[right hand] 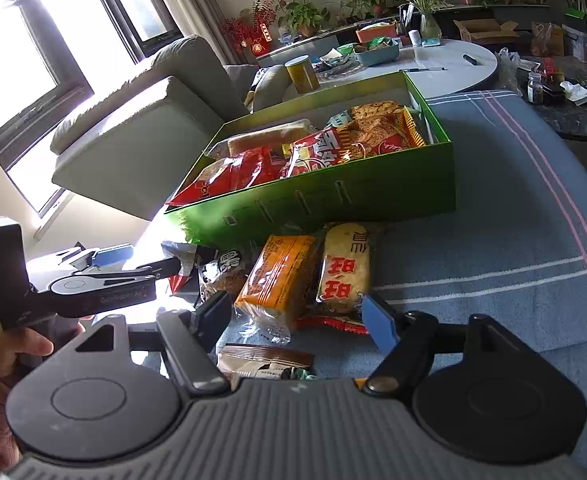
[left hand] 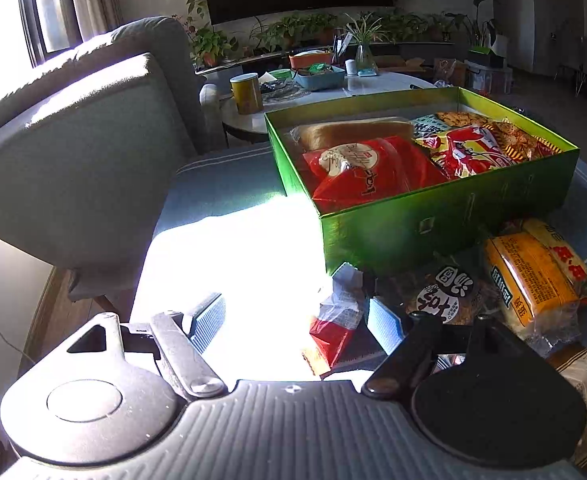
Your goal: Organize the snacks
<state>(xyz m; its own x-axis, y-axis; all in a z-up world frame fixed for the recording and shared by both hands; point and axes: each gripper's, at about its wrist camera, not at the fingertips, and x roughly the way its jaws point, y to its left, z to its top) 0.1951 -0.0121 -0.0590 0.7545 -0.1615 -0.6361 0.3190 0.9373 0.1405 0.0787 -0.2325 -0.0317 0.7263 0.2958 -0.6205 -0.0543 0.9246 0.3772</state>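
Blue striped cloth (right hand: 493, 216): covered the table under everything. Open green cardboard box (right hand: 333, 196): sat at the far side, packed with red and yellow snack bags (left hand: 373, 168). Orange-wrapped cake pack (right hand: 279, 276) and pale rice-cracker packet with red characters (right hand: 345, 268): lay side by side just near the box. My right gripper (right hand: 297, 316): jaws wide, empty, above those two. My left gripper (left hand: 297, 320): jaws apart, gripping nothing, a small red-and-clear wrapper (left hand: 333, 320) lying between them on the cloth.

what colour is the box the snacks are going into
The box is bright glossy green outside, with a paler lining inside. It shows best in the right wrist view.
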